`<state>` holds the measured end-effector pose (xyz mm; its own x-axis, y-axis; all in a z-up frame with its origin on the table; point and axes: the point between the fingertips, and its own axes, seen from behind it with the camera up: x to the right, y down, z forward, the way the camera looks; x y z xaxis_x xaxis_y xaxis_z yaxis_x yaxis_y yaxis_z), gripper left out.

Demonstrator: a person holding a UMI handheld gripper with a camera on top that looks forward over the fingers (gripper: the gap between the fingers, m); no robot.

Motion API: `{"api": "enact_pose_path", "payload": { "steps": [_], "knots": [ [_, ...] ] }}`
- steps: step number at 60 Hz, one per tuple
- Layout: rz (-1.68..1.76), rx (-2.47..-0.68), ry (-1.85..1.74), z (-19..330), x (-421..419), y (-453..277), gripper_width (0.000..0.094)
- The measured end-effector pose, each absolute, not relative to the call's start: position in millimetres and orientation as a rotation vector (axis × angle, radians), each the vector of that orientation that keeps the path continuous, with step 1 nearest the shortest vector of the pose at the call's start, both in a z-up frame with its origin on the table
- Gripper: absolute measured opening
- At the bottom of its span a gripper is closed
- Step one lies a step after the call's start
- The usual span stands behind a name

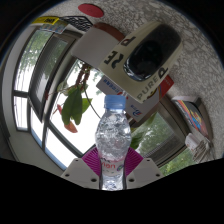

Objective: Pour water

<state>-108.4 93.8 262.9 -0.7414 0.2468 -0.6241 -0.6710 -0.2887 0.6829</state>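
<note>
The gripper (113,166) appears closed on a clear water bottle (113,135), held upright before a window (45,90).

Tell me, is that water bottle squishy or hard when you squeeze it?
Probably a bit squishy: the water bottle looks like thin, clear, ribbed plastic. The water visible inside likely makes it heavy for its size. The gripper has both fingers pressing its sides, and the smooth plastic could slip.

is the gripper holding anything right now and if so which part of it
Yes. The tongs are shut on a clear water bottle, gripping its lower body between the pink pads. Its blue cap points upward.
</note>
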Motion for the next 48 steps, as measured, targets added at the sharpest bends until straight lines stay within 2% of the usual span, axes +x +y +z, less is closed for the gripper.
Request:
{"api": "enact_pose_path", "payload": {
  "steps": [8, 16, 27, 33, 40, 48],
  "knots": [
    [2.075, -0.588, 1.322, 281, -106, 88, 0.026],
    [1.927, -0.752, 1.055, 343, -99, 74, 0.0257],
    [1.361, -0.919, 0.558, 442, -43, 46, 0.0256],
    [0.944, -0.984, 0.346, 467, -5, 43, 0.0257],
    [0.523, -1.074, 0.164, 455, 33, 46, 0.0257],
    [0.164, -1.248, 0.035, 382, 90, 70, 0.0257]
  ]
}}
